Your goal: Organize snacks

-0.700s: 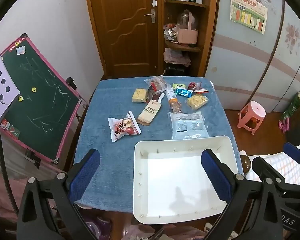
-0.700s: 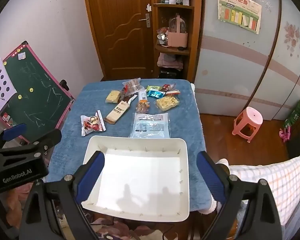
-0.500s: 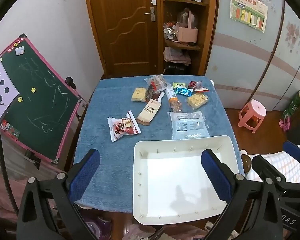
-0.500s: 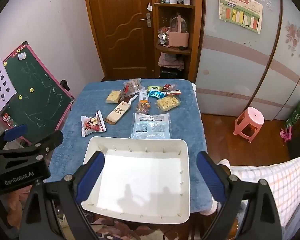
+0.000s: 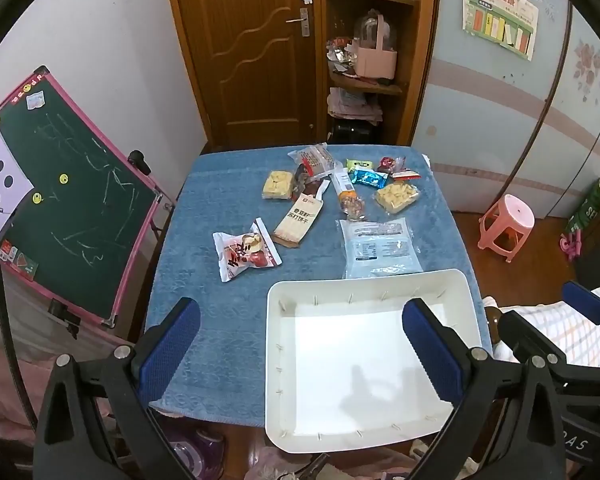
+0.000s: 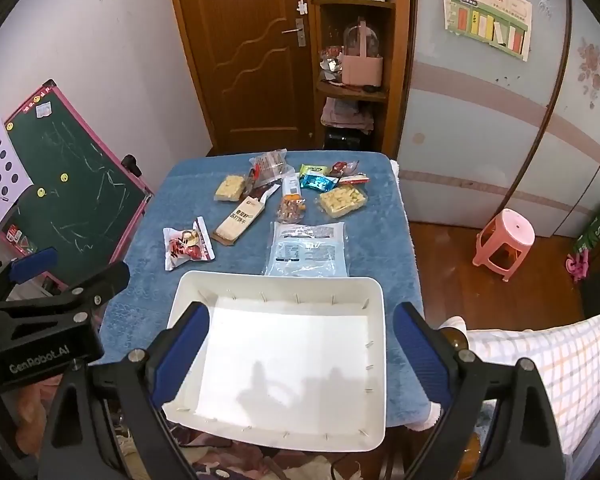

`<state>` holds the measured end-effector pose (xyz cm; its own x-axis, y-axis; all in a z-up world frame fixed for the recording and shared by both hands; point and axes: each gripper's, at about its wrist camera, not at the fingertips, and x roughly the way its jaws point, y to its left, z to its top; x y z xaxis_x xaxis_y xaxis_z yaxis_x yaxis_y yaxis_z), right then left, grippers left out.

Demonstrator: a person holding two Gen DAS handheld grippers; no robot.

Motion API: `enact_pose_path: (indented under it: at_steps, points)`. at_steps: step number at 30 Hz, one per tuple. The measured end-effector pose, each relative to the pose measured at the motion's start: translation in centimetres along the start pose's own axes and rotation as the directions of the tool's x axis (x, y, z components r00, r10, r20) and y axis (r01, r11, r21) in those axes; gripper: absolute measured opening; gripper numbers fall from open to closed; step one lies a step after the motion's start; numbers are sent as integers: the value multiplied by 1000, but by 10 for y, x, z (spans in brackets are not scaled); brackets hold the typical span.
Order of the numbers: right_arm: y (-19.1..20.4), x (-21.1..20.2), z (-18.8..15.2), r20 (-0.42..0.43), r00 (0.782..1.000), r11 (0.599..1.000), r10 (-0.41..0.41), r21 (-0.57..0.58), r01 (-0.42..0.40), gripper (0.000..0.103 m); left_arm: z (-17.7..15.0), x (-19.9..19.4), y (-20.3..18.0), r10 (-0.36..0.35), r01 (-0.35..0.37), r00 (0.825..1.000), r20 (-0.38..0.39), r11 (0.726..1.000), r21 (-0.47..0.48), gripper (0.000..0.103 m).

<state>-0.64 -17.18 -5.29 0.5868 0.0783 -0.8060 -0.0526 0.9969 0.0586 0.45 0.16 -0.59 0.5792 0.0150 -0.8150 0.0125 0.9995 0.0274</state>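
1. Starting from nothing sorted, you have an empty white tray (image 6: pixel 374 320) at the near edge of the table.
2. All the snacks (image 6: pixel 288 200) lie beyond it, scattered on the blue cloth (image 5: pixel 220 280).
3. Your left gripper (image 5: pixel 300 344) and right gripper (image 6: pixel 300 344) both hang above, jaws wide, holding nothing.
4. A chalkboard (image 5: pixel 72 192) leans at the left; a pink stool (image 6: pixel 504 240) stands on the floor at the right.

Home bedroom: wardrobe (image 5: pixel 500 92), wooden door (image 5: pixel 248 52), kids' chalkboard (image 5: pixel 68 196), pink stool (image 5: pixel 506 226).
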Motion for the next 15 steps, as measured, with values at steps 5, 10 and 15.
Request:
enact_pose_path:
  at_steps: [5,10,15]
  points:
    - [0,2,1,-5,1000,1000,6,3,-6,94,-6,12,-3,2,-2,1000,-9,1000,7,101]
    - [-2,7,0,-14,1000,1000,15,1,-15,94,-7,15,-4,2,-2,1000,-14,1000,6,101]
    - [-2,7,-1,-15,1000,1000,15,2,-15,94,-7,18,-7,2,-2,1000,-26,1000,5,101]
